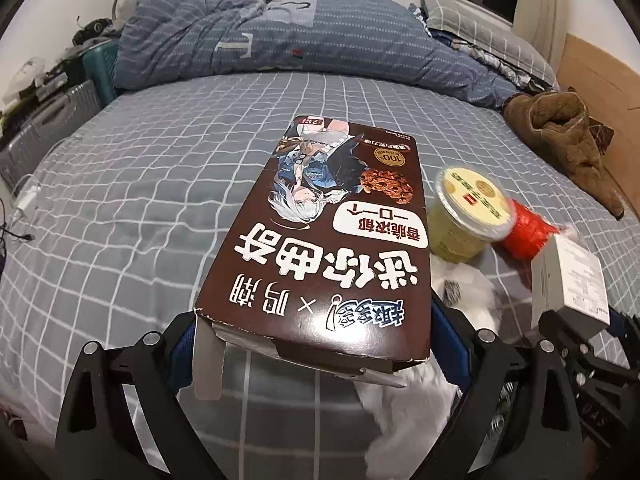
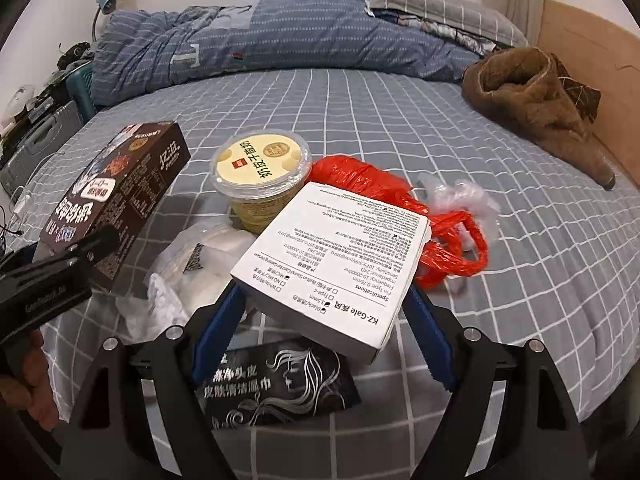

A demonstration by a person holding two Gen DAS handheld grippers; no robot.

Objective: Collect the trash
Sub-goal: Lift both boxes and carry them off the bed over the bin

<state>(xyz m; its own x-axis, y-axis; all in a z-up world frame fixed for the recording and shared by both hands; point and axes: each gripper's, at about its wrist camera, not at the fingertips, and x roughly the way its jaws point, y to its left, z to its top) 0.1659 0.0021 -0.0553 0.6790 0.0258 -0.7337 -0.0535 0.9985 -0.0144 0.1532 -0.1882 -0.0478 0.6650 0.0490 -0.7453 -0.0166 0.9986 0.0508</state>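
My left gripper [image 1: 316,332] is shut on the near end of a brown cookie box [image 1: 332,240], holding it above the checked bed sheet [image 1: 140,200]. In the right wrist view the same brown cookie box [image 2: 120,200] hangs tilted at the left. My right gripper [image 2: 324,304] is shut on a white earphone box [image 2: 336,264], its blue pads pressing both sides, also clear of the sheet. On the bed lie a yellow lidded pudding cup [image 2: 262,164], a red plastic bag [image 2: 400,208], white crumpled wrapping [image 2: 200,256], clear plastic [image 2: 460,196] and a black wipe packet [image 2: 280,380].
A rumpled blue duvet [image 2: 280,36] and a pillow [image 2: 440,4] fill the far side of the bed. A brown furry garment [image 2: 536,96] lies at the right by a wooden board [image 2: 592,52]. A grey suitcase [image 1: 44,120] and clutter stand left of the bed. A hand [image 2: 28,380] grips the left tool.
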